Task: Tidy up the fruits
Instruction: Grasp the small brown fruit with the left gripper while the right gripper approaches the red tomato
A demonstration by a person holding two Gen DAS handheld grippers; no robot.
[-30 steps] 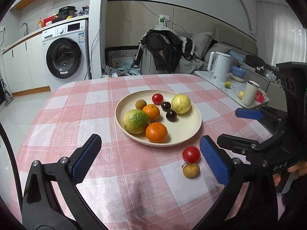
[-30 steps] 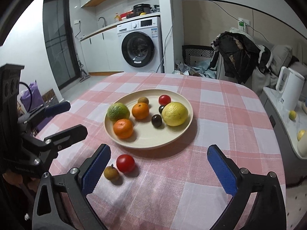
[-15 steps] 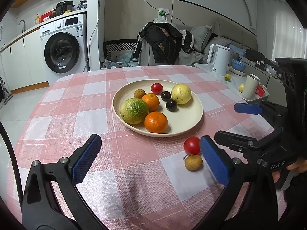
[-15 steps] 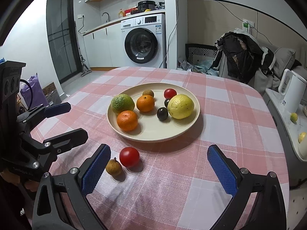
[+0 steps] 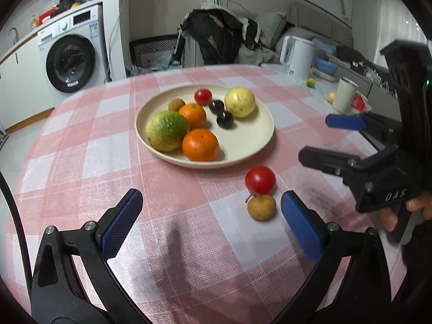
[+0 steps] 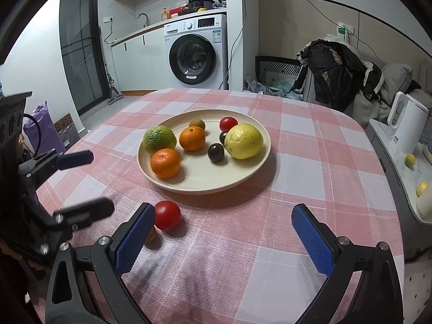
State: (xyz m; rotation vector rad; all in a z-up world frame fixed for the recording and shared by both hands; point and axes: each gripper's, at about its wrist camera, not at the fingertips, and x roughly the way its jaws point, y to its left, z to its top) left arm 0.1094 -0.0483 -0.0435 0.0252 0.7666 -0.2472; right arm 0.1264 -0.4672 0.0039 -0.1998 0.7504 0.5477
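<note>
A cream plate [image 5: 259, 145] [image 6: 256, 172] on the pink checked tablecloth holds several fruits: two oranges, a green citrus [image 5: 166, 130], a yellow fruit [image 6: 243, 141], two dark plums, a red tomato and a small brown fruit. A loose red tomato [image 5: 260, 179] [image 6: 167, 215] and a small brown fruit [image 5: 261, 206] [image 6: 151, 234] lie on the cloth in front of the plate. My left gripper [image 5: 210, 224] is open and empty, its right pad beside the brown fruit. My right gripper [image 6: 222, 239] is open and empty, its left pad partly hiding the brown fruit.
A side counter at the right holds a white kettle [image 5: 296, 56], a cup [image 5: 343, 95] and small yellow fruits [image 6: 409, 159]. A washing machine [image 6: 194, 52] and a chair with dark clothes [image 6: 334, 73] stand behind the table. Each gripper shows in the other's view [image 5: 378, 162] [image 6: 54, 189].
Both grippers have moved forward and lower toward the two loose fruits, which now sit closer to the pads. Both stay open. The fruits have not moved.
</note>
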